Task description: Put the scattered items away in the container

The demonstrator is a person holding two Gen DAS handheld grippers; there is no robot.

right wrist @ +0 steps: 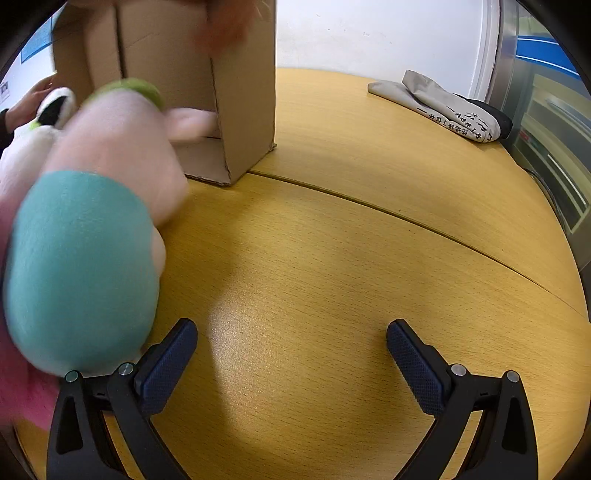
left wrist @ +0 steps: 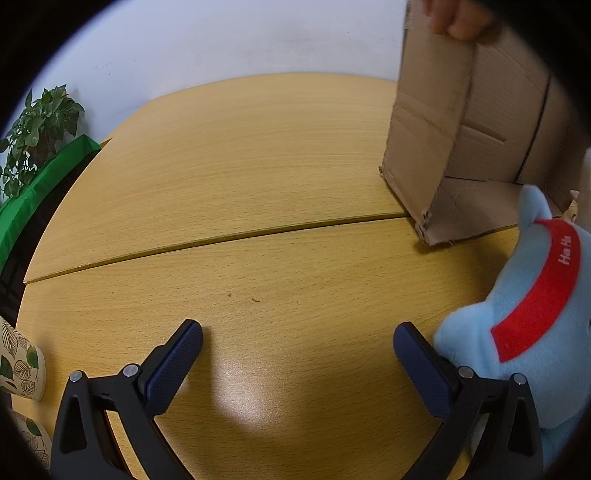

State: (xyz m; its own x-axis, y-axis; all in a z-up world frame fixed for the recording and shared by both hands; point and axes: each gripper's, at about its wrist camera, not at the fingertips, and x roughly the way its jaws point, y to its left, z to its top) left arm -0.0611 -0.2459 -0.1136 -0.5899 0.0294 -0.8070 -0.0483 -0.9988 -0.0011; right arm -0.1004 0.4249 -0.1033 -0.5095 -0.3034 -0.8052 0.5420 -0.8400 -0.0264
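A brown cardboard box lies on its side on the wooden table, its open mouth facing me, with a bare hand on its top edge. A light-blue plush with a red band lies right of my open, empty left gripper, touching its right finger. In the right wrist view the box stands at the upper left. A pink, teal and green plush lies blurred left of my open, empty right gripper, in front of the box mouth.
A potted plant and a green sheet are at the table's far left. Leaf-print paper cups stand near the left edge. A folded grey printed cloth lies at the far right. A seam crosses the table.
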